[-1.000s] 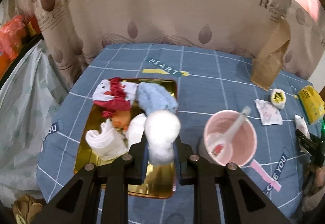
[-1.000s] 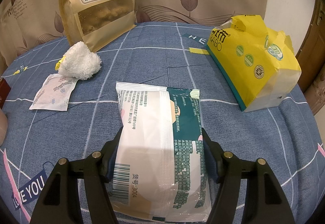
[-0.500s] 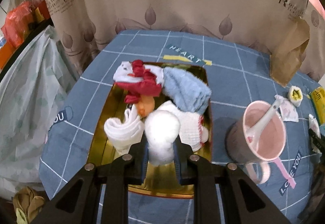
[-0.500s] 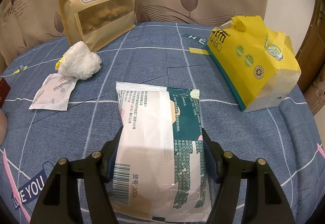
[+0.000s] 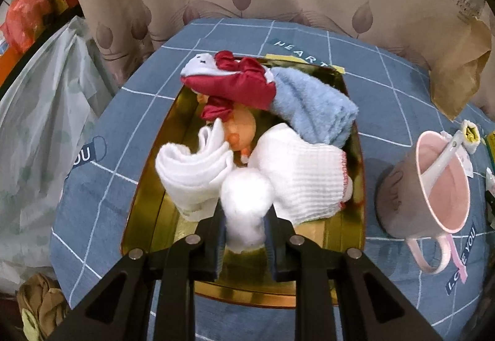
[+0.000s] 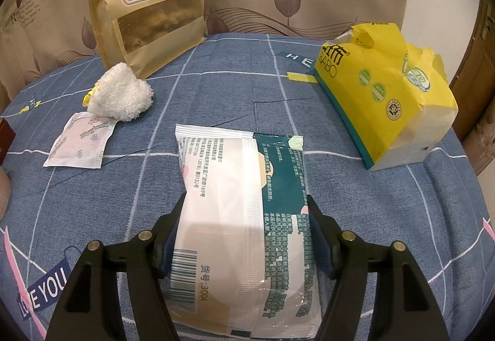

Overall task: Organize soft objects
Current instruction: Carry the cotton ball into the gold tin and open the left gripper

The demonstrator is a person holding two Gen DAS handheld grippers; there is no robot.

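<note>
Over the gold tray (image 5: 148,186), left of the pink mug (image 5: 433,195), the left tongs (image 5: 244,235) pinch a white puff (image 5: 246,201), their jaws just easing apart. Right of the mug, the right tongs (image 6: 244,235) clamp a pack (image 6: 244,217).

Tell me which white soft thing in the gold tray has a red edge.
The knit glove, on the right side of the tray, has a red-stitched cuff. The folded sock on its left and the fluffy ball are all white.
</note>
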